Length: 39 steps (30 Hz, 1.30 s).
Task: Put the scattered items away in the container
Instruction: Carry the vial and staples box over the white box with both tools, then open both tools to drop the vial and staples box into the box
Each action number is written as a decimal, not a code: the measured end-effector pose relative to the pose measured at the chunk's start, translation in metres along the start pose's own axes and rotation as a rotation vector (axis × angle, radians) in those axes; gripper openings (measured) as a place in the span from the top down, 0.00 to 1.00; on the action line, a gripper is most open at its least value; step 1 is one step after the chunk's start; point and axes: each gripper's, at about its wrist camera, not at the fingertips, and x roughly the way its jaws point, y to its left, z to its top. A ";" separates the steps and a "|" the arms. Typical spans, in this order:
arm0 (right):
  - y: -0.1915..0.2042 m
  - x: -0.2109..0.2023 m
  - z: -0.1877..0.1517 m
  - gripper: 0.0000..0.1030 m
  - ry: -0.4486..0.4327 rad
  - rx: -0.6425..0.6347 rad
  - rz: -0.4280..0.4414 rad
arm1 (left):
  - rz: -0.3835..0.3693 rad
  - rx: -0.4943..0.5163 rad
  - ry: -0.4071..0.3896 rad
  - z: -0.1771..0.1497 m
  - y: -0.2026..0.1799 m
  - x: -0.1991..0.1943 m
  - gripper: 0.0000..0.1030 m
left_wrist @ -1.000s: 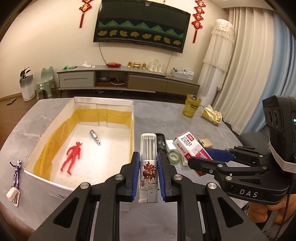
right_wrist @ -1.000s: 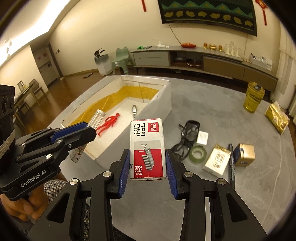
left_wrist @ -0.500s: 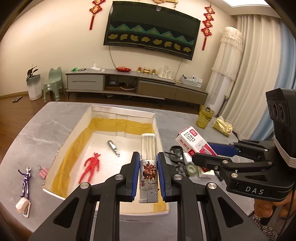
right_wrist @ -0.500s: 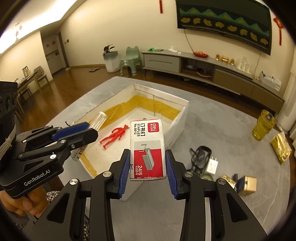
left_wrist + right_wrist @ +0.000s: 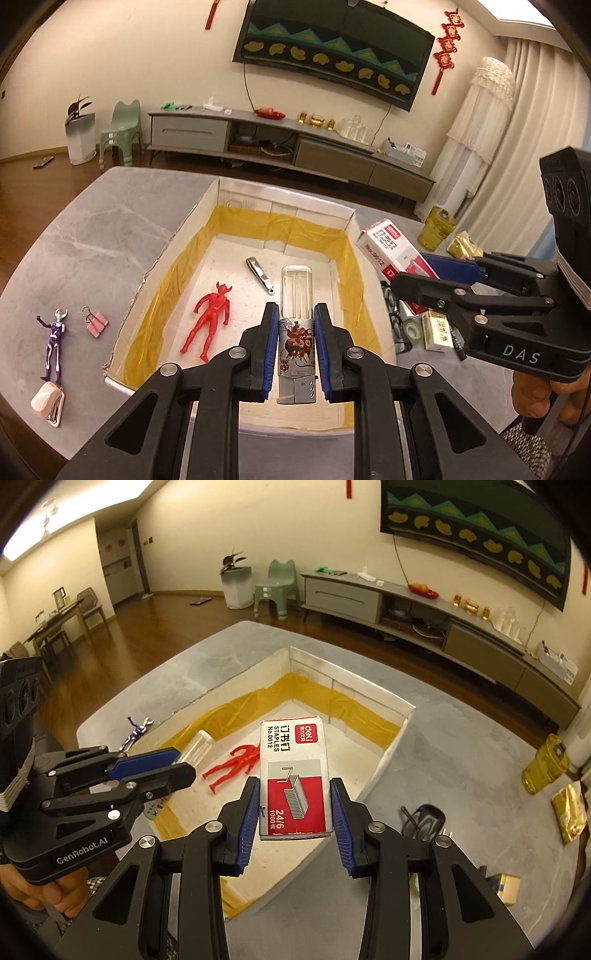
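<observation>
Both grippers have moved over the white box (image 5: 280, 206) since a moment ago. Left gripper (image 5: 295, 350) has its jaws pressed on a clear tube with a cartoon label (image 5: 296, 325), above the near end of the box. Right gripper (image 5: 293, 827) holds the staples box (image 5: 293, 775) over the box's right wall; there is a thin gap beside each pad. Inside lie a red toy figure (image 5: 210, 319) and a small folding knife (image 5: 259, 275). Left of the box sit a purple toy figure (image 5: 54, 338) and a pink binder clip (image 5: 96, 324).

Cream walls (image 5: 110, 55), low media console (image 5: 288, 147)
</observation>
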 end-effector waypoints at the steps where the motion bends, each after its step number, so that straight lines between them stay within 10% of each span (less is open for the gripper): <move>1: -0.001 0.003 0.002 0.62 0.005 0.000 0.001 | -0.003 -0.003 0.009 0.001 0.001 0.003 0.80; 39: -0.023 0.135 0.042 0.60 0.228 -0.102 -0.050 | 0.012 -0.095 0.313 0.008 0.028 0.088 0.73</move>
